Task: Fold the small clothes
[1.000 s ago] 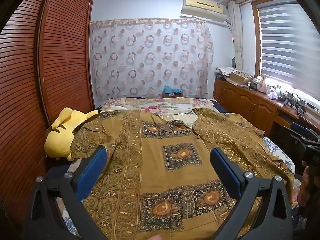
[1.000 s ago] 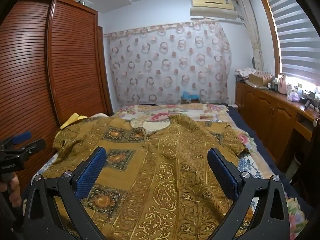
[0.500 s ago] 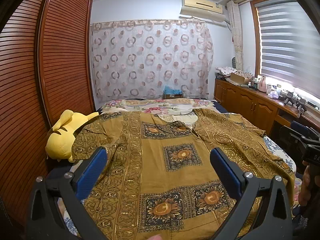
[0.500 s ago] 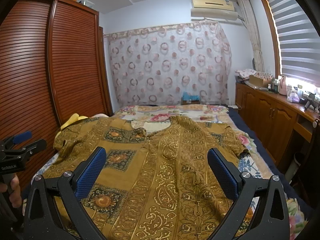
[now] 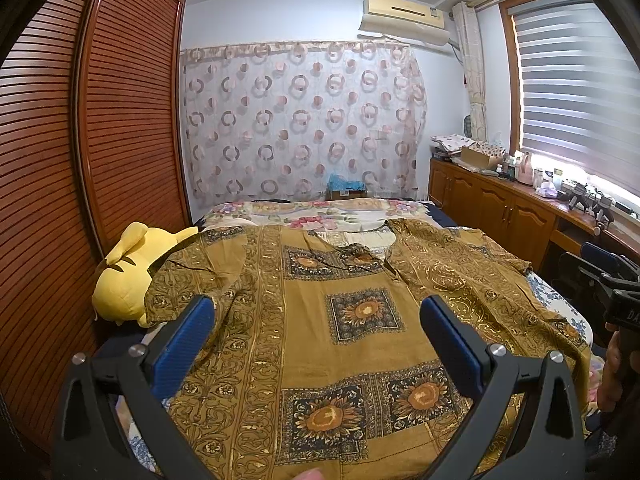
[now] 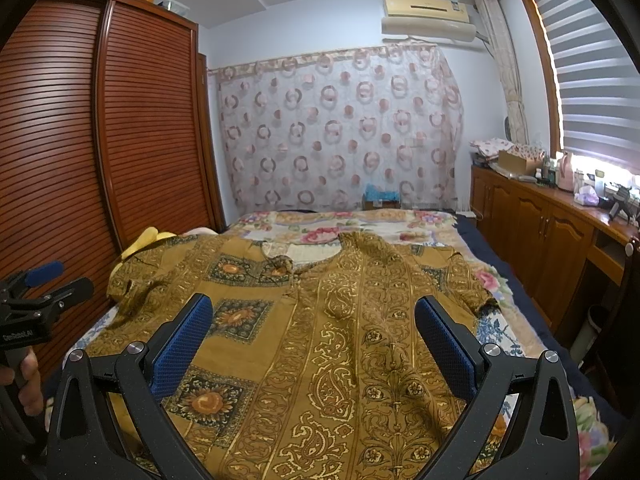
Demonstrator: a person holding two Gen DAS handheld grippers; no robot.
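Two grippers, left gripper (image 5: 316,316) and right gripper (image 6: 312,314), jaws wide apart, empty, above near hem. One ochre patterned shirt (image 5: 360,344) spread flat on floral bed (image 6: 360,226). One yellow plush (image 5: 120,276) at 9 o'clock. Louvred wardrobe (image 5: 100,140) left, curtain (image 5: 300,120) at 12

shirt (image 5: 320,340): 1 | plush toy (image 5: 120,280): 1 | tools: 2

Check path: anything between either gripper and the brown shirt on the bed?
Nothing visible. The left gripper and right gripper both hover open above the brown shirt, which lies spread flat on the bed. The yellow plush sits off the shirt's far left sleeve, clear of both approaches.
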